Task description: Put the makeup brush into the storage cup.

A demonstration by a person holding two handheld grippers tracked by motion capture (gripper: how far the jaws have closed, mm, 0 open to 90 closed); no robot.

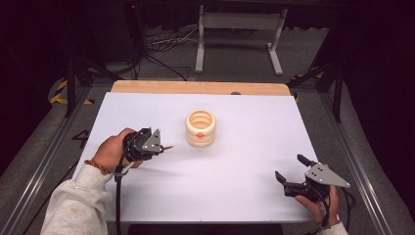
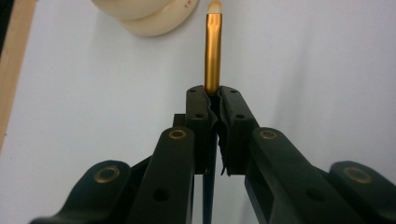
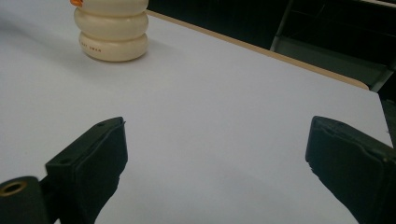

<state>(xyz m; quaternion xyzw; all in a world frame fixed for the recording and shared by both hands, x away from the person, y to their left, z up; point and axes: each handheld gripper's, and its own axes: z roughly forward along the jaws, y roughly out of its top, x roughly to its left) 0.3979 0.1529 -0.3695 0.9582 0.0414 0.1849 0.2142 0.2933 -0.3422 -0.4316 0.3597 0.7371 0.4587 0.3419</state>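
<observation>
A cream ribbed cup (image 1: 200, 128) with an orange mark on its front stands upright mid-table; its base also appears in the left gripper view (image 2: 148, 15) and it sits far left in the right gripper view (image 3: 112, 31). My left gripper (image 1: 157, 146) is shut on a small brush (image 2: 213, 46) with a gold ferrule and a pale tip, which points toward the cup from its left. The brush tip (image 1: 169, 146) stays short of the cup. My right gripper (image 1: 289, 169) rests open near the table's front right, with nothing between its jaws (image 3: 212, 154).
A white sheet (image 1: 244, 147) covers the table, with a wooden strip (image 1: 195, 87) bare along the far edge. Beyond it are a metal stand (image 1: 240, 34) and floor cables (image 1: 161, 46). Rails run along both sides.
</observation>
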